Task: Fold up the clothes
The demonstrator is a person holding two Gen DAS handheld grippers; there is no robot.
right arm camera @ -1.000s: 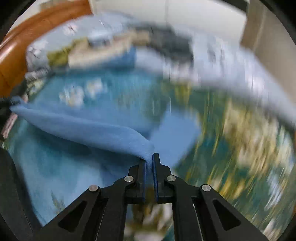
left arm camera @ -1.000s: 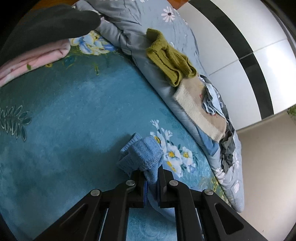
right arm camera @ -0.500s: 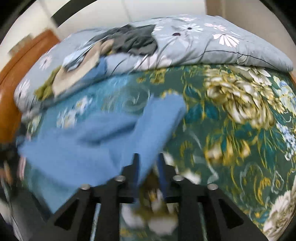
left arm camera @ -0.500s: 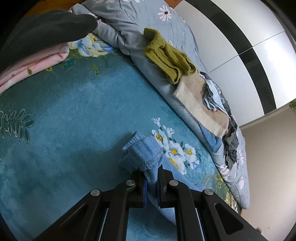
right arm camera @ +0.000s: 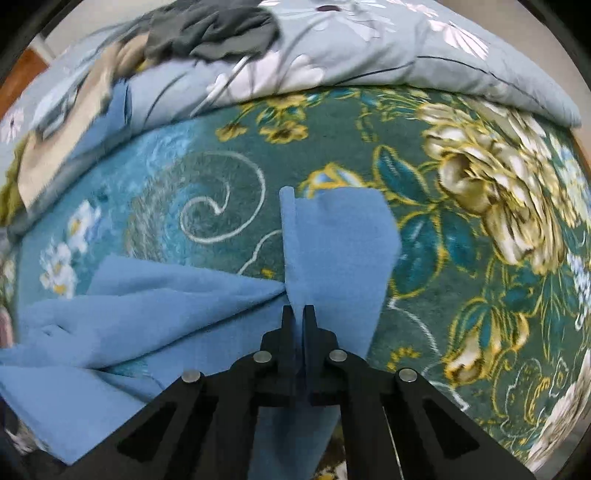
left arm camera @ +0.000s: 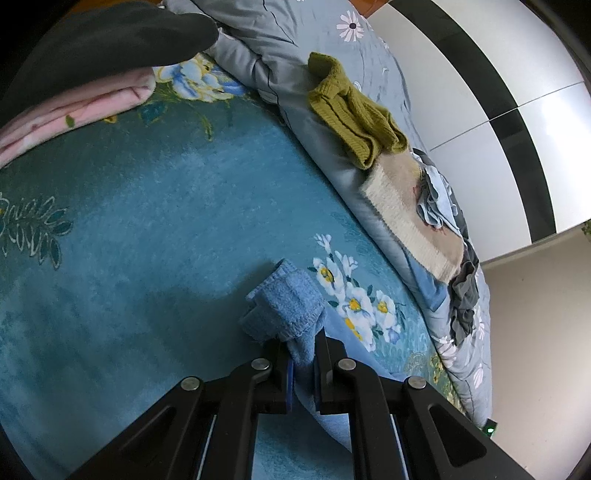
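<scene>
A light blue knit garment [right arm camera: 155,306] lies spread over the teal floral bedspread [right arm camera: 461,258]. My right gripper [right arm camera: 299,314] is shut on a fold of it, and a flap of the cloth [right arm camera: 340,240] stands up beyond the fingers. My left gripper [left arm camera: 301,339] is shut on the garment's ribbed cuff [left arm camera: 288,302], which bunches up just past the fingertips, low over the bedspread [left arm camera: 147,221].
A rolled grey floral quilt [left arm camera: 266,62] runs along the far side and carries an olive knit sweater [left arm camera: 354,114], a beige knit [left arm camera: 410,206] and dark grey clothes [left arm camera: 461,295]. A folded pink garment [left arm camera: 74,107] under a dark one [left arm camera: 110,33] lies at the left.
My right gripper has swung with the blue cloth and lowered it onto the bedspread; its view has steadied. My left gripper has stayed shut on the cuff and shifted only slightly.
</scene>
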